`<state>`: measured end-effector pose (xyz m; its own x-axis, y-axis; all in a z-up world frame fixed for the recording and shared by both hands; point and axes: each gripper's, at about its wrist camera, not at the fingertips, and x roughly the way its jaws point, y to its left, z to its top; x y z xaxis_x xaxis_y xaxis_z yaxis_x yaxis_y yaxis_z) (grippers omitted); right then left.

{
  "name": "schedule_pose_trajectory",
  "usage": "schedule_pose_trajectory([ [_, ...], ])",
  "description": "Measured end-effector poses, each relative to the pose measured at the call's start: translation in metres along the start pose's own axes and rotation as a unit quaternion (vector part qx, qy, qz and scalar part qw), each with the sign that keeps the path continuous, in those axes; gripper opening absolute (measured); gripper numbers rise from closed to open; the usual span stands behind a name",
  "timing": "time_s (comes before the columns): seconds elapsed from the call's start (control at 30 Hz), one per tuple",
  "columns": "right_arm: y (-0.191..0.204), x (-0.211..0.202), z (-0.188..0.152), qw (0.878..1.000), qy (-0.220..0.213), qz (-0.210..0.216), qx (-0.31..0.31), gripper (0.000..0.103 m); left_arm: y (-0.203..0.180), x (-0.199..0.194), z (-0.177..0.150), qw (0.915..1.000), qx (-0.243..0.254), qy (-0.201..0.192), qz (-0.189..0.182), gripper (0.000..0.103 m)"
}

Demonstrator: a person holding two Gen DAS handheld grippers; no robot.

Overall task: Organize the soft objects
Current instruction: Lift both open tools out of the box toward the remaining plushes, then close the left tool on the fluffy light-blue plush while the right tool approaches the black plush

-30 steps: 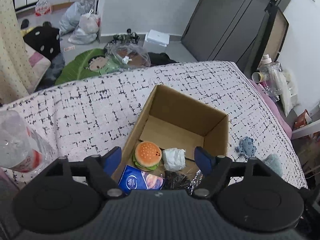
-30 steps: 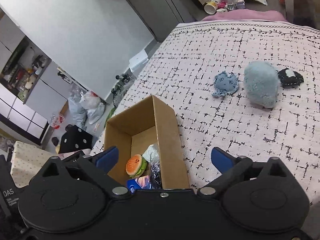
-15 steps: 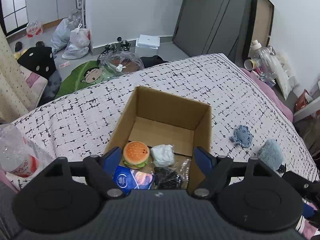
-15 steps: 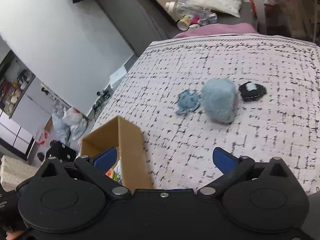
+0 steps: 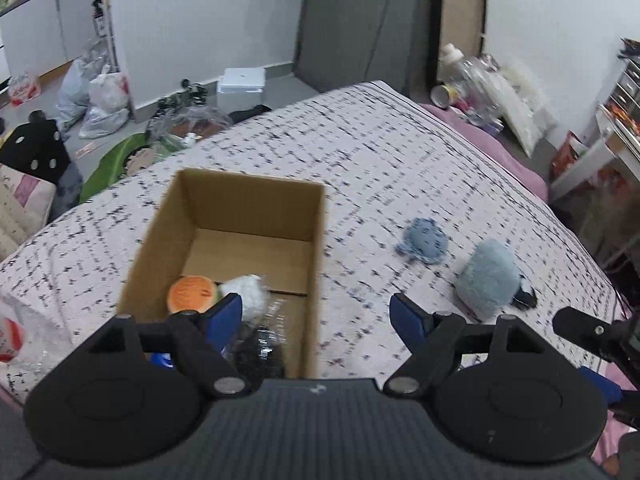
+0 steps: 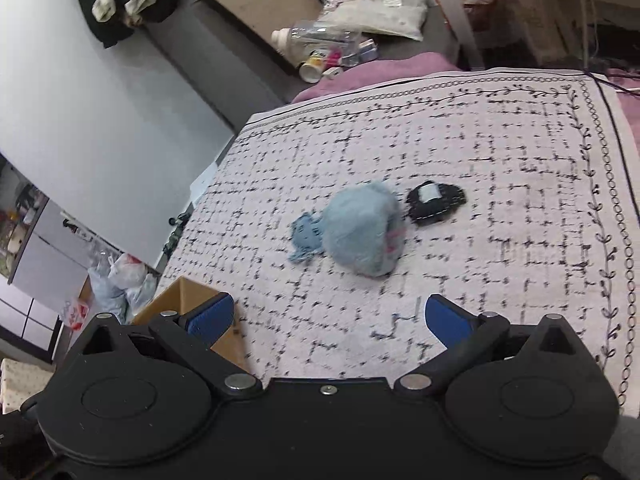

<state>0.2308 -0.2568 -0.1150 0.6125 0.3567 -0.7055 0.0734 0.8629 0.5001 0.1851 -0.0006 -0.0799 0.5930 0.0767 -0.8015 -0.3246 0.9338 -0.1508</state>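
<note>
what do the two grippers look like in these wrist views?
Both match: left gripper and right gripper have black linkage arms with silver pivot pins, round black housings and blue finger pads. The left body is ribbed dark grey. No cables or sleeves visible.

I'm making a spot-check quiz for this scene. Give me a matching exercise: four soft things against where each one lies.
Things:
1. burger toy
2. flat blue plush
3. fluffy blue ball
4. black pad

Places:
a. on the bedspread, between the other two loose things
b. inside the cardboard box
c. on the bedspread, nearest the box
d. on the bedspread, farthest from the box

Pairs: 1-b, 2-c, 3-a, 4-d
</note>
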Motion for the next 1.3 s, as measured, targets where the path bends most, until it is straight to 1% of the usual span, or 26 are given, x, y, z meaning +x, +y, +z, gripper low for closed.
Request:
schedule_pose_trajectory([
  [0.2, -0.021, 0.0, 0.007, 1.0, -0.009, 0.0, 0.01, 0.103, -0.025, 0.006, -0.003, 0.9999, 0.015, 0.006, -0.003, 0.079],
  [0.3, -0.034, 0.005, 0.009, 1.0, -0.008, 0.0, 0.03, 0.103, -0.037, 0.01, -0.005, 0.9996, 0.025, 0.012, -0.006, 0.079],
  [0.4, -0.044, 0.011, 0.007, 0.999, -0.004, 0.01, 0.051, 0.103, -0.051, 0.015, -0.006, 0.999, 0.041, 0.016, -0.009, 0.079],
  [0.53, -0.056, 0.016, 0.004, 0.997, -0.019, 0.022, 0.073, 0.103, -0.067, 0.022, -0.009, 0.9979, 0.062, 0.016, -0.008, 0.079],
  [0.8, -0.077, 0.025, 0.008, 0.992, -0.036, 0.027, 0.114, 0.103, -0.102, 0.038, -0.014, 0.9945, 0.103, 0.016, -0.014, 0.079],
  [0.93, -0.084, 0.031, 0.01, 0.991, -0.034, 0.029, 0.126, 0.102, -0.121, 0.044, -0.014, 0.9928, 0.116, 0.016, -0.025, 0.076],
  [1.03, -0.091, 0.035, 0.01, 0.989, -0.031, 0.031, 0.144, 0.095, -0.134, 0.047, -0.015, 0.9921, 0.122, 0.008, -0.029, 0.073],
  [1.1, -0.098, 0.039, 0.011, 0.985, -0.026, 0.036, 0.166, 0.086, -0.142, 0.051, -0.014, 0.9915, 0.126, 0.005, -0.033, 0.065],
  [1.13, -0.101, 0.042, 0.011, 0.983, -0.022, 0.04, 0.175, 0.084, -0.146, 0.054, -0.014, 0.9914, 0.126, 0.005, -0.036, 0.063],
  [1.2, -0.107, 0.046, 0.011, 0.981, -0.016, 0.047, 0.189, 0.077, -0.152, 0.058, -0.013, 0.9911, 0.126, 0.006, -0.043, 0.055],
  [1.3, -0.112, 0.051, 0.012, 0.977, -0.012, 0.048, 0.208, 0.072, -0.163, 0.066, -0.012, 0.9905, 0.127, 0.007, -0.053, 0.053],
])
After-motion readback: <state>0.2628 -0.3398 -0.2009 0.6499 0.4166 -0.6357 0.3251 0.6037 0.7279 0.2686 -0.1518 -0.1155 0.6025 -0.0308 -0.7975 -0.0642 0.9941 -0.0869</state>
